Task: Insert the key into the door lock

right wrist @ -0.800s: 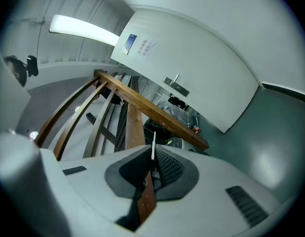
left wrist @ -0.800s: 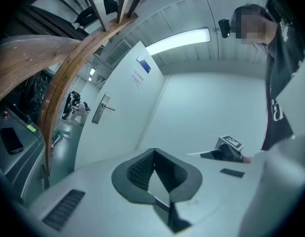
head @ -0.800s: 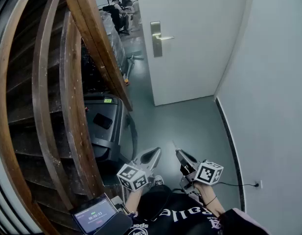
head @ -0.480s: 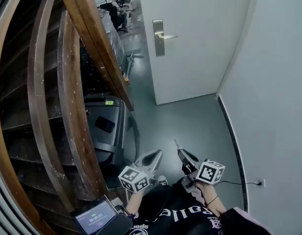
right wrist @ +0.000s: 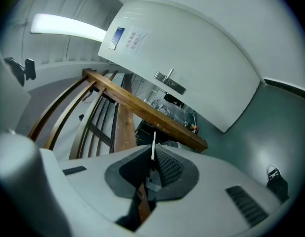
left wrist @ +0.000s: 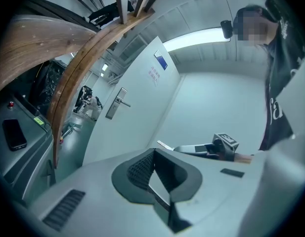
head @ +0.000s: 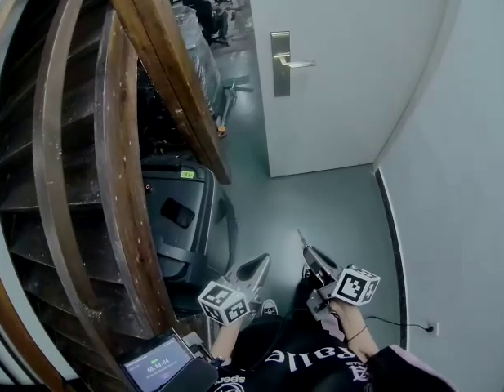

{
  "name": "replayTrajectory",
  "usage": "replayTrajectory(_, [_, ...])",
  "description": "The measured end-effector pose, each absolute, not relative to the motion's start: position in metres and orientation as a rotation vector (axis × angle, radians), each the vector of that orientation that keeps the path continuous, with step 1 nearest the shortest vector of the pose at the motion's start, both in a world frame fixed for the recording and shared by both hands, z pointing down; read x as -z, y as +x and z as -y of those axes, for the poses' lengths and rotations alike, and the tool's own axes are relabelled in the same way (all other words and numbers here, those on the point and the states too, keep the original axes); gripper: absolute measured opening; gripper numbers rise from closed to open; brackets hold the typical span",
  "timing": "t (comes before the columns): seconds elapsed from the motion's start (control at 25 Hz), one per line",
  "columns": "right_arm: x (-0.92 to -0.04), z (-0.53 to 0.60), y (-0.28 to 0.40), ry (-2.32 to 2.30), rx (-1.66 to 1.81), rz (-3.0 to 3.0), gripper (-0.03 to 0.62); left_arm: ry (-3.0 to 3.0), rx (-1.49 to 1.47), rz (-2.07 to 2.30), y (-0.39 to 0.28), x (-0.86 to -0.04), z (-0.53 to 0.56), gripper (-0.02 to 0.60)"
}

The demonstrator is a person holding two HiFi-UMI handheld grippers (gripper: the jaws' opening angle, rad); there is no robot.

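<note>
The white door point(head: 350, 72) stands ahead with a brass lock plate and lever handle point(head: 282, 64), a good way from both grippers. My right gripper point(head: 307, 253) is low in the head view, shut on a thin silver key point(head: 301, 237) whose blade sticks out forward. In the right gripper view the key point(right wrist: 153, 144) rises between the pads of the right gripper point(right wrist: 153, 158), with the lock plate point(right wrist: 170, 83) far beyond. My left gripper point(head: 260, 260) hangs beside it, shut and holding nothing. The left gripper view shows the left gripper point(left wrist: 151, 154), the lock plate point(left wrist: 116, 102) and the key point(left wrist: 164, 145).
A curved wooden stair rail point(head: 166, 72) fills the left. Under it stands a black machine point(head: 186, 227) with a phone point(head: 176, 212) on top. A small screen point(head: 156, 369) glows at the bottom left. A white wall point(head: 456, 178) closes the right, with a cable and socket point(head: 431, 327).
The head view has shifted, so the door and its handle now sit further right in the picture. Both grippers hold about the same low position, the key still in the right one.
</note>
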State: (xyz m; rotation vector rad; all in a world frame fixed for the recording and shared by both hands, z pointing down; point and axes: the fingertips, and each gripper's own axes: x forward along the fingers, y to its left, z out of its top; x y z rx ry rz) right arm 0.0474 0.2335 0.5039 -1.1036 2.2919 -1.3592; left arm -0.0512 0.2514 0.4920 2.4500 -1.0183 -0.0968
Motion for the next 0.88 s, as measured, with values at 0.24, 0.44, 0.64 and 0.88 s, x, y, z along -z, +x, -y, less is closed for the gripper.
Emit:
replayTrajectory(0.24, [-0.492,-0.154,0.081,-1.027,1.342,-2.371,0.037,2.444,0.156,1.113,-0.018,-0.479,-0.173,0.005])
replayTrajectory(0.44, [-0.479,-0.096,0.115,-0.96,1.317,-2.441,0.037,2.443,0.192,1.176,0.022,-0.467,-0.115,0.005])
replayTrajectory(0.64, [-0.482,-0.052,0.143,-0.903,1.329,-2.457,0.037,2.429,0.187,1.223,0.053,-0.466,-0.086,0.005])
replayTrajectory(0.88, [-0.49,-0.015,0.154,-0.869,1.375,-2.436,0.037,2.383,0.131,1.278,0.058,-0.477,-0.064,0.005])
